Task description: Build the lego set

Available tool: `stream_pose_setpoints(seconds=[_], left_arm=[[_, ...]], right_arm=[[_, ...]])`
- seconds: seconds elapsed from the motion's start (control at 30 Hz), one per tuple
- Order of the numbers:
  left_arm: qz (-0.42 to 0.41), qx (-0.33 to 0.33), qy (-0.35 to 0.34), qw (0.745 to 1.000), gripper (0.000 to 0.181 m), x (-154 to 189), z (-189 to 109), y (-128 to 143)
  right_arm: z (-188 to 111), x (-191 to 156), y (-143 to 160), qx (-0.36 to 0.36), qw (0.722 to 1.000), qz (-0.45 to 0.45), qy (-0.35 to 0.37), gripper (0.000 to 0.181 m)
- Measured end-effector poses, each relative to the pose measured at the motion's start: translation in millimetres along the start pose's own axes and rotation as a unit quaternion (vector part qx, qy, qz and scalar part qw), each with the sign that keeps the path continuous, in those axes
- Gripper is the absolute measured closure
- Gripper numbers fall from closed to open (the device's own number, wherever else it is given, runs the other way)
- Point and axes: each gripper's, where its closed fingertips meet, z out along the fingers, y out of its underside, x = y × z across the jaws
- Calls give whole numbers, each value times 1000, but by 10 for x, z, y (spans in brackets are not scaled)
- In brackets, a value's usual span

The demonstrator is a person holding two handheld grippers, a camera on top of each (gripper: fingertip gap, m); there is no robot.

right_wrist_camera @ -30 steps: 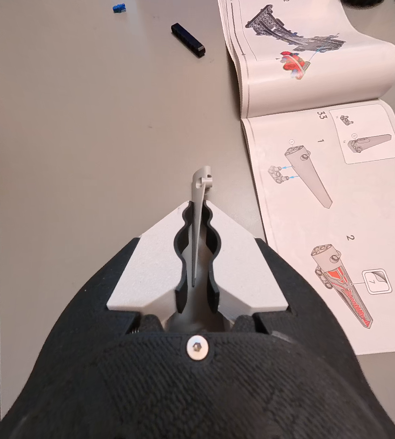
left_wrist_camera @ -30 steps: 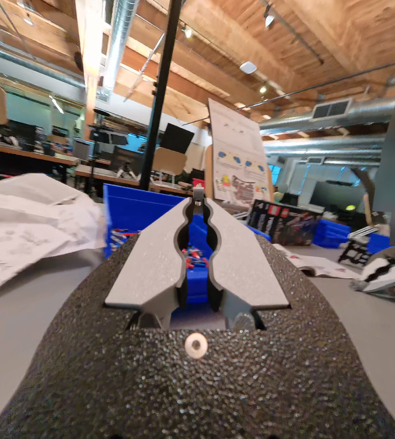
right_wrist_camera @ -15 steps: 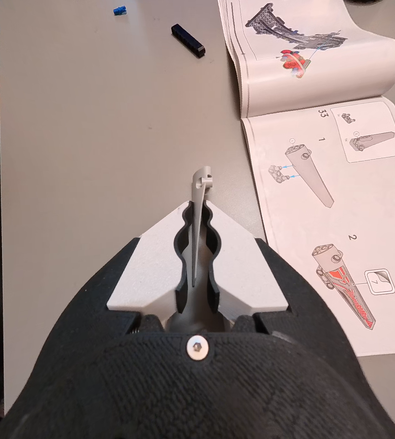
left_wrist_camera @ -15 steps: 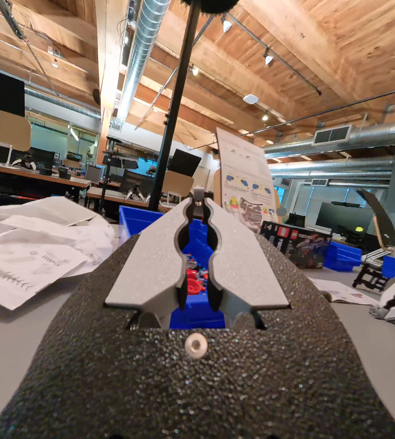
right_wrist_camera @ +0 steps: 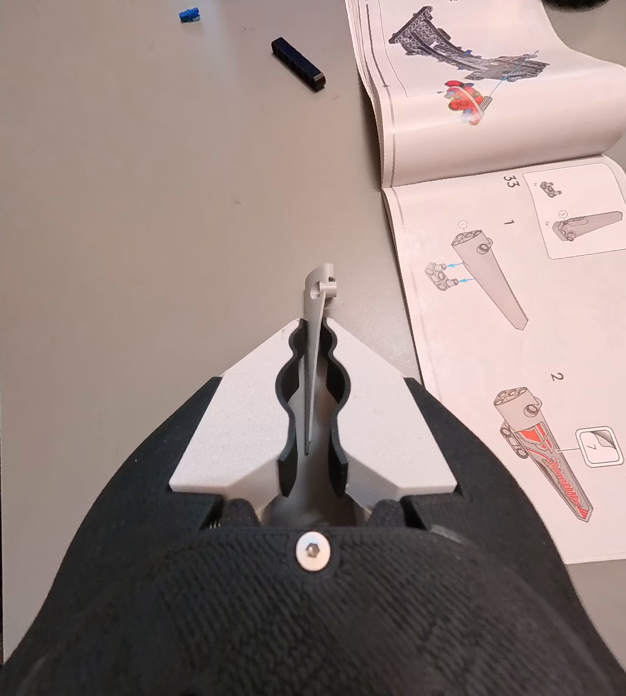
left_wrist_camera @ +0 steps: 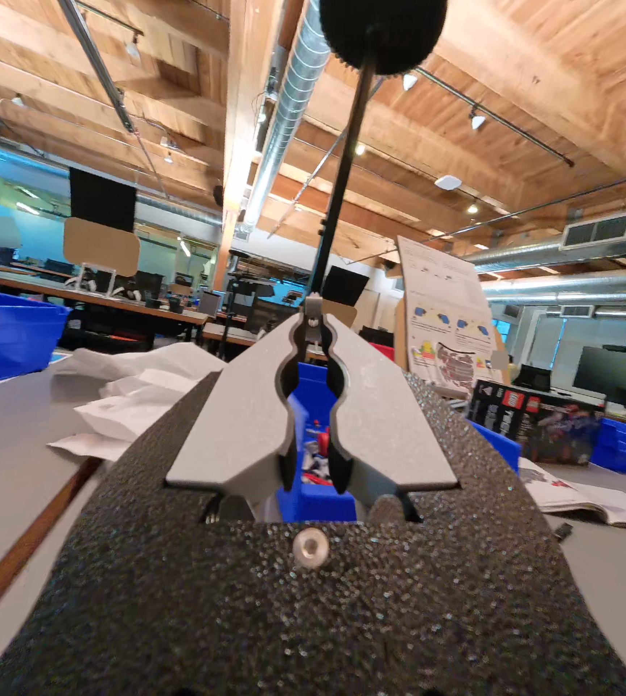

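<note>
Pinching a small grey connector piece (left_wrist_camera: 312,315) at its very tips, the left tool (left_wrist_camera: 312,320) is raised and tilted up toward the wooden ceiling; its fingers are pressed nearly together on the piece. Behind and below the tips sits a blue bin (left_wrist_camera: 313,380) on the tabletop (left_wrist_camera: 10,444), with red and white parts visible inside through the gap. Crumpled white paper (left_wrist_camera: 134,391) lies to the left of the bin. To the right stands a dark set box (left_wrist_camera: 537,422), with an open booklet lying flat in front of it. A black pole (left_wrist_camera: 336,196) rises just behind the tool.

The right tool (right_wrist_camera: 313,324) points down at the grey tabletop (right_wrist_camera: 153,188) and grips a long, tapered grey panel piece (right_wrist_camera: 314,339) edge-on. The panel's thick end, with its pin holes, sticks out past the tips; its thin end runs back between the fingers. The instruction booklet (right_wrist_camera: 530,339) lies open just to the right of this tool, one page curling up at the top. Farther ahead on the tabletop lie a black beam (right_wrist_camera: 297,64) and, well left of it, a small blue pin (right_wrist_camera: 189,15), apart from each other.
</note>
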Motion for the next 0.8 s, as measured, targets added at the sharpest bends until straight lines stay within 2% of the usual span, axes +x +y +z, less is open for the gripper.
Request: stream_pose_setpoints(seconds=[0.1, 0.23, 0.4, 0.5, 0.57, 0.67, 0.8], left_arm=[[-17, -7, 32, 999, 177, 240, 53, 154], [-37, -36, 16, 999, 177, 15, 178, 383], [-29, -45, 2, 999, 176, -340, 255, 339], [-31, -4, 4, 999, 177, -335, 157, 94], [-20, 8, 8, 1000, 177, -173, 45, -13], [1, -7, 24, 1000, 177, 317, -83, -3], [26, -95, 78, 992, 177, 1242, -57, 390]], right_arm=[[0, 0, -1, 0, 1000, 3, -3, 176], [-1, 0, -1, 0, 1000, 2, -2, 176], [0, -1, -1, 0, 1000, -1, 1, 176], [-1, 0, 0, 0, 1000, 0, 0, 176], [-1, 0, 0, 0, 1000, 0, 0, 176], [-2, -2, 0, 0, 1000, 1, -1, 176], [-3, -2, -3, 0, 1000, 12, -12, 176]])
